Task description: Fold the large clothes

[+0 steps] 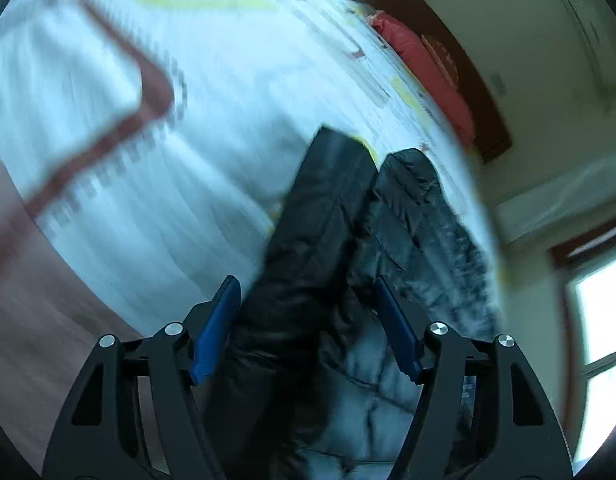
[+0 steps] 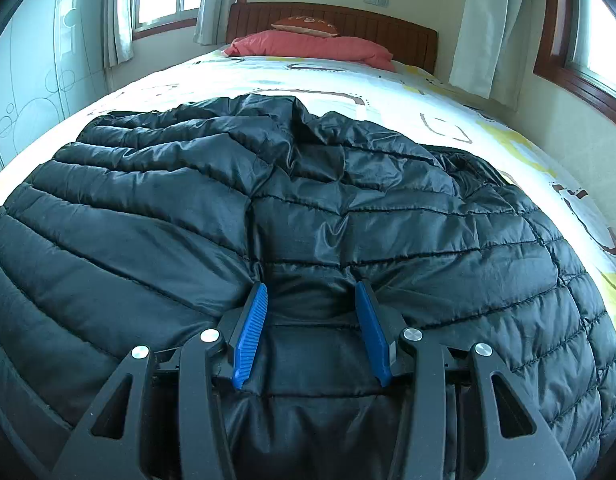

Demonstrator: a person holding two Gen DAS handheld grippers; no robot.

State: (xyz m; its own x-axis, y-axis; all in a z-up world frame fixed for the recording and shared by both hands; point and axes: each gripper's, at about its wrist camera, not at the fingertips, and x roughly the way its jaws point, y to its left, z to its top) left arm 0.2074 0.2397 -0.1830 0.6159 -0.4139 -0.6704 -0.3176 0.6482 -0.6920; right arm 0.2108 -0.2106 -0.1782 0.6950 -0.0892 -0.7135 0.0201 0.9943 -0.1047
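Note:
A large black quilted puffer jacket [image 2: 308, 208] lies spread on the bed, filling most of the right wrist view. My right gripper [image 2: 311, 292] is open, its blue fingers pressed down onto the jacket's near part with fabric bulging between them. In the blurred left wrist view, a black jacket sleeve [image 1: 320, 216] and more of the jacket stretch away from my left gripper [image 1: 305, 284], which is open, with dark fabric lying between its blue fingers.
The bed has a white sheet [image 2: 388, 92] with yellow and brown shapes. A red pillow [image 2: 312, 46] and wooden headboard [image 2: 388, 28] are at the far end. Windows with curtains [image 2: 484, 20] flank the bed. A patterned wall panel [image 2: 35, 80] stands on the left.

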